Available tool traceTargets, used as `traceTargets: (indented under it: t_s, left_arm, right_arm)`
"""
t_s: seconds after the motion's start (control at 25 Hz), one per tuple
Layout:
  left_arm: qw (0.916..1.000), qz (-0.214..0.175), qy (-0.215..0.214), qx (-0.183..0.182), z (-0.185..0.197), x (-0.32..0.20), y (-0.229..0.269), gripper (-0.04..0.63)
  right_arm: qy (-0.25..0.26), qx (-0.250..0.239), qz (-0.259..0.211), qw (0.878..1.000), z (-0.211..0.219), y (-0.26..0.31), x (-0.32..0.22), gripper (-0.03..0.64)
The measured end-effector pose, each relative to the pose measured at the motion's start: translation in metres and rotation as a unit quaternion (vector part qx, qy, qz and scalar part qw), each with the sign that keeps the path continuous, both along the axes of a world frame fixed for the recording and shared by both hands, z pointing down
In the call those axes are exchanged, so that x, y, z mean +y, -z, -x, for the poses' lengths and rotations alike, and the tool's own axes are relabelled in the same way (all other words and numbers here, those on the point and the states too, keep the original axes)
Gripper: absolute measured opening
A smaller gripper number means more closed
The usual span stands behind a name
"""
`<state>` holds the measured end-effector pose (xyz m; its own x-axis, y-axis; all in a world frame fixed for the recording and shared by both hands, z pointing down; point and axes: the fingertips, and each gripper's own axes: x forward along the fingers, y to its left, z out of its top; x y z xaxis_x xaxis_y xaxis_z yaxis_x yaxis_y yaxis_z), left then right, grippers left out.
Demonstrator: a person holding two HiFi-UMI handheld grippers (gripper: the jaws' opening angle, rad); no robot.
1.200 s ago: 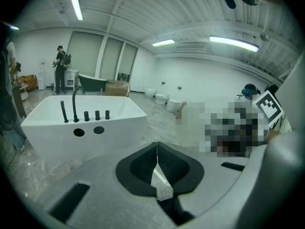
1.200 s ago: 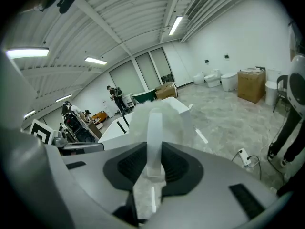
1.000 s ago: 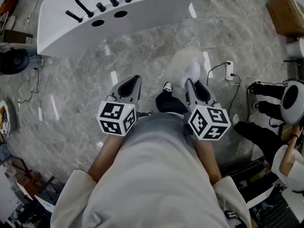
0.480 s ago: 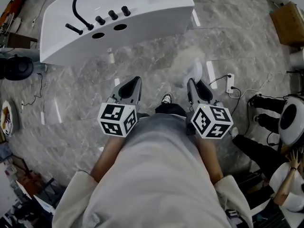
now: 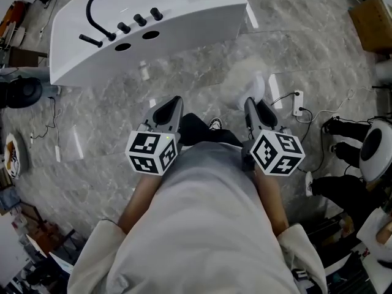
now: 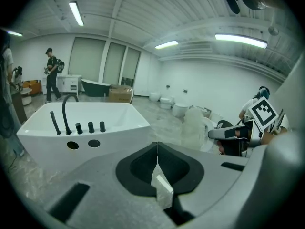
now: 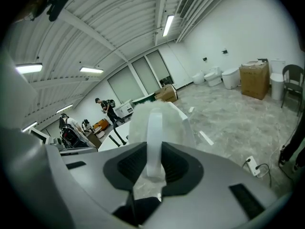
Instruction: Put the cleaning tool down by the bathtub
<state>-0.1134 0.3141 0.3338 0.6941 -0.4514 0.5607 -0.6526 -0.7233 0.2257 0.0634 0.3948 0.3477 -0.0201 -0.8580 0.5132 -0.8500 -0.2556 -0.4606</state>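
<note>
The right claw (image 5: 257,110) is clamped on the cleaning tool (image 5: 242,82). In the right gripper view its two jaws press against either side of the tool's white handle, and the handle runs straight out ahead from between them into a pale fluffy head (image 7: 167,119). From the head view, that fluffy head juts forward past the claw's tips, over the grey marbled floor (image 5: 110,133) and towards the near right corner of the white bathtub (image 5: 190,14). It is near the tub but clearly apart from it. The left gripper view shows the tool (image 6: 193,128) from the side, carried in the right claw (image 6: 229,133) with the bathtub (image 6: 119,117) off to its left. The left claw (image 5: 166,111) has its jaws brought together with nothing between them (image 6: 157,149). It is held level with the other claw, pointing at the tub's near wall. A black faucet (image 5: 92,14) stands on the tub's rim, and a white power strip (image 5: 298,101) lies on the floor to the right of the tool.
</note>
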Motion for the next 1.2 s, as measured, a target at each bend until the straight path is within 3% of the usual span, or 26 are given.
traceTargets:
  t_s: [0.24,0.6,1.2]
  left_arm:
    - [0.9999,0.011,-0.002,0.007,-0.007,-0.005,-0.007,0.009]
    - [0.9997,0.015,-0.011,0.018,-0.030,-0.053,-0.010,0.009]
    - [0.9995,0.023,-0.017,0.012,-0.059,-0.196,-0.013,0.009]
  right_arm:
    - [-0.012,-0.005,0.007,1.000,-0.007,-0.007,-0.003,0.086]
    - [-0.027,0.003,0.014,1.000,-0.030,-0.006,-0.037,0.087]
    - [-0.032,-0.001,0.024,0.999,-0.055,-0.008,-0.165,0.086]
